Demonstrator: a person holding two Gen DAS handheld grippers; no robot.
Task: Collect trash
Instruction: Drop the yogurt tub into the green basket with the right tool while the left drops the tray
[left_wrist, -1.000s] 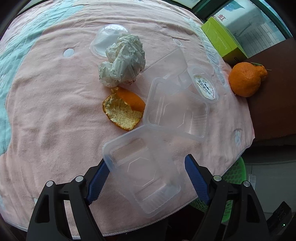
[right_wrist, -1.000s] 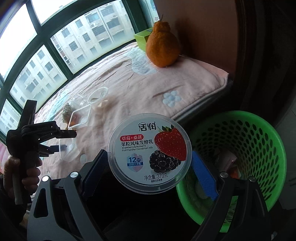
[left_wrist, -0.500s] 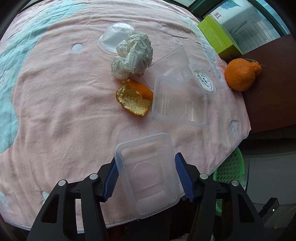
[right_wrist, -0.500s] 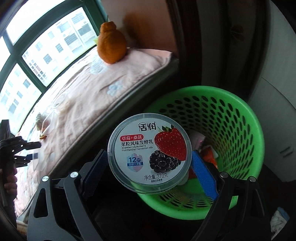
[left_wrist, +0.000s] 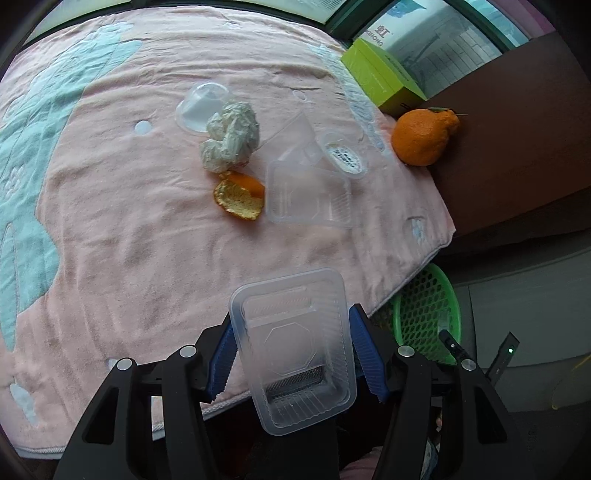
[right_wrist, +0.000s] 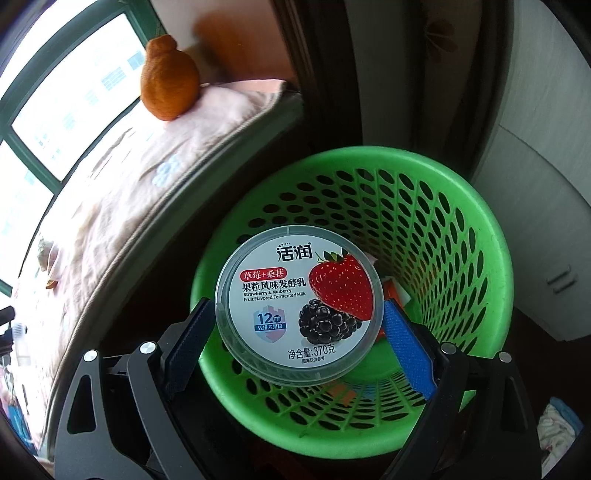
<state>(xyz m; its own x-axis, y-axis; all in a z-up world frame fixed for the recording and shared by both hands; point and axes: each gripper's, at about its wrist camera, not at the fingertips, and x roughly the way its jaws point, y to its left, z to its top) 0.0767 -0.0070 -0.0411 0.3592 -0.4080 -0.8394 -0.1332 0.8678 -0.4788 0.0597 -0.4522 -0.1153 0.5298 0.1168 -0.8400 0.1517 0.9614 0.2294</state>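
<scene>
My left gripper (left_wrist: 291, 354) is shut on a clear plastic tray (left_wrist: 295, 343) and holds it above the pink blanket's near edge. On the blanket lie a crumpled paper ball (left_wrist: 229, 138), an orange peel (left_wrist: 240, 194), a second clear tray (left_wrist: 308, 194), a small lidded cup (left_wrist: 343, 155) and a clear dome lid (left_wrist: 199, 107). My right gripper (right_wrist: 299, 317) is shut on a round yogurt tub (right_wrist: 299, 302) with a strawberry label, held over the mouth of the green trash basket (right_wrist: 454, 236). The basket also shows in the left wrist view (left_wrist: 424, 306).
A whole orange fruit (left_wrist: 424, 136) sits at the blanket's far right corner beside a green box (left_wrist: 380, 77); the fruit also shows in the right wrist view (right_wrist: 168, 81). A dark wooden panel (left_wrist: 517, 129) rises to the right. Some wrappers lie inside the basket.
My left gripper closed on the clear tray and drew it back off the pile toward the blanket's edge. My right gripper carried the yogurt tub from beside the bed to over the basket.
</scene>
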